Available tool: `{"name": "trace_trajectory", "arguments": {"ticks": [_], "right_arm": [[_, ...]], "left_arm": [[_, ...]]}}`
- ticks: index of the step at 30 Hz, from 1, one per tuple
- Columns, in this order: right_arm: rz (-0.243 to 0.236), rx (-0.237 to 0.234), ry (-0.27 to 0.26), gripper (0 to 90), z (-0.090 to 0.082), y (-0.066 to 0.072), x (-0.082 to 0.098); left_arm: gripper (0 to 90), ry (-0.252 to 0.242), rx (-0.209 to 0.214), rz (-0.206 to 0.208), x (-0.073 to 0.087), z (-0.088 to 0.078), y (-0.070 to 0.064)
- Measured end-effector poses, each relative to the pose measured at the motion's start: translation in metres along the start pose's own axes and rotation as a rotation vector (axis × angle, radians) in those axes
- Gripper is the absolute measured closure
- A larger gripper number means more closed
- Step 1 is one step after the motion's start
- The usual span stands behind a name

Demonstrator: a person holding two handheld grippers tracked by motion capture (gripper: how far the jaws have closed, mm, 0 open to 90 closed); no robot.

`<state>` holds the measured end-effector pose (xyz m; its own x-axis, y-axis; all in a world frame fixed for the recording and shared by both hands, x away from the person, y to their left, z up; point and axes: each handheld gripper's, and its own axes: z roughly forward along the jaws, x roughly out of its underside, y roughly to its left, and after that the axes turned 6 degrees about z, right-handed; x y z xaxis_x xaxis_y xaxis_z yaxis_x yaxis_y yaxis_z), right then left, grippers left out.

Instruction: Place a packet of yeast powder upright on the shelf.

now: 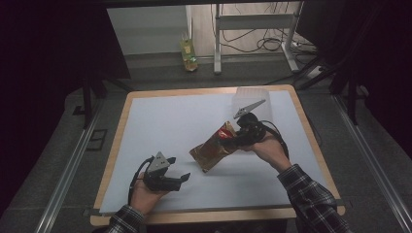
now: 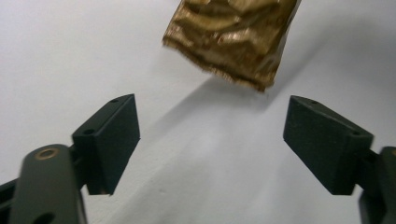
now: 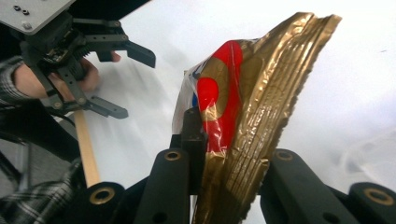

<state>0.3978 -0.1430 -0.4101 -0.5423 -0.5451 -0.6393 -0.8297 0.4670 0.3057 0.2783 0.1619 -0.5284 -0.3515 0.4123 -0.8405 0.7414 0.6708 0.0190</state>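
The right gripper point(image 1: 239, 138) was clamped on a gold foil bag point(image 1: 214, 148), its 2 jaws pinched tight on one end of it. In the right gripper view the bag point(image 3: 261, 112) rose between the jaws, its gold side creased in long ridges, with a red patch and a bit of blue and white print on the face next to the left jaw. The far edge looked ragged and flattened.

In the high view the bag hung clear of the counter point(image 1: 194, 121), slanting down and to the left from the gripper, its lower end above its own shadow on the white sheet. It sat near the middle of the counter, a little to the right. The foil was crumpled and shiny, dark gold, with red showing at the gripped end.

The left gripper point(image 1: 180, 178) stood wide with nothing between its jaws, near the front edge of the counter and well apart from the bag. In the left gripper view the bag's lower end point(image 2: 233, 42) hung ahead of and above the 2 spread jaws, wrinkled and gold, with a rough seam along its bottom edge and a shadow beneath it.

A clear plastic box point(image 1: 252, 99) stood at the far right of the counter, behind the right gripper.
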Motion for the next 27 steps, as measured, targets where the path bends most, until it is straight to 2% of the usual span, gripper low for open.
{"name": "trace_trajectory", "arguments": {"ticks": [7,12,15,20,27], "right_arm": [[-0.088,0.042,0.004,76.6,-0.012,-0.002,-0.007],[-0.118,0.055,0.025,76.6,-0.018,-0.004,-0.012],[-0.132,0.062,0.03,76.7,-0.023,-0.004,-0.016],[-0.167,0.071,0.032,76.6,-0.034,-0.006,-0.025],[-0.199,0.086,0.028,76.6,-0.048,-0.01,-0.036]], "left_arm": [[12.6,0.056,-0.036,0.05,0.0,0.006,-0.006],[8.9,0.056,-0.035,0.048,0.0,0.006,-0.005],[6.8,0.073,-0.027,0.045,0.001,0.008,-0.004],[4.3,0.115,-0.038,0.067,0.001,0.012,-0.006],[3.3,0.119,-0.042,0.079,0.002,0.012,-0.005]]}}
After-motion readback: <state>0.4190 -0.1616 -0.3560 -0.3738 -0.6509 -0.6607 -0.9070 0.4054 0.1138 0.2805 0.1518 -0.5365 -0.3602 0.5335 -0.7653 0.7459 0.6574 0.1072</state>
